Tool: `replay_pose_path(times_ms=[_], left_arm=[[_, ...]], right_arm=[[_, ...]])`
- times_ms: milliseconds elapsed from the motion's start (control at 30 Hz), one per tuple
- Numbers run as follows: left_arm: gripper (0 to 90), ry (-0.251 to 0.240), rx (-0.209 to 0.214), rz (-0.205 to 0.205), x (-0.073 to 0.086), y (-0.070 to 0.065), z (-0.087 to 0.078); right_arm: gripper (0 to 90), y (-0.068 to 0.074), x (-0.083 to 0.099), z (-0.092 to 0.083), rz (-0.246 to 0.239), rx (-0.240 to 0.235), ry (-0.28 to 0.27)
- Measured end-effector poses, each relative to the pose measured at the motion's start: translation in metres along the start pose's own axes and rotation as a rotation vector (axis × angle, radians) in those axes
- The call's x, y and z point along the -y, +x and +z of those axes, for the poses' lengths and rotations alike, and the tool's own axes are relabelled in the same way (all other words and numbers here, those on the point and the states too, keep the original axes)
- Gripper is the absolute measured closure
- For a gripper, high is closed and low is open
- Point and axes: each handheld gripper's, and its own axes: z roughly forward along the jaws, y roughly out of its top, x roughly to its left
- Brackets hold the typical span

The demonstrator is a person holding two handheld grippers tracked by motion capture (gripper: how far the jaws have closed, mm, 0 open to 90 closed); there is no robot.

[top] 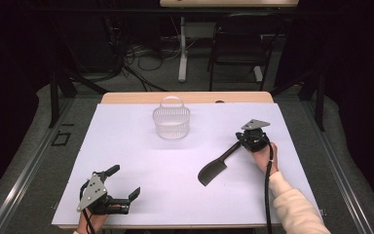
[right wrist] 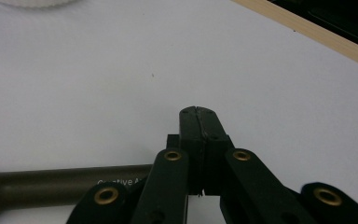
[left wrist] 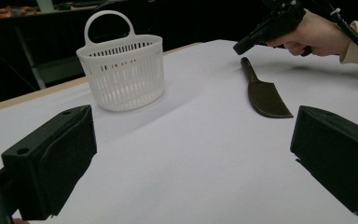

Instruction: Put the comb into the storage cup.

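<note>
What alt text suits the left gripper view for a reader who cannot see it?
The left gripper holds its two black jaws wide apart over a white table. Beyond them, a white slotted basket stands at the left and a dark spatula lies at the right. A hand holds the right gripper, shut, just above the spatula's handle end.

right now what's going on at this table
A person holds a gripper in each hand. The right gripper has its jaws shut by the handle end of a dark spatula lying on the white table, with nothing visibly between them. The left gripper sits near the front edge, jaws open. A white basket stands farther back.
</note>
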Motion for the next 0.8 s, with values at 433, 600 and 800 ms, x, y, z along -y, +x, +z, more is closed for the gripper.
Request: replay_pose_path(times_ms=[433,600,800], left_arm=[[0.4,0.000,-0.002,0.003,-0.0002,-0.0005,-0.0003],[0.4,-0.003,-0.004,0.004,-0.0003,-0.0001,-0.0008],[0.3,-0.004,-0.005,0.005,-0.0005,-0.0004,-0.0009]], right_arm=[[90.0,-0.0001,0.0034,0.0075,-0.016,0.032,0.079],[90.0,0.0007,0.0041,0.0083,-0.012,0.029,0.105],[90.0,0.0001,0.0050,0.0067,0.004,0.027,0.137]])
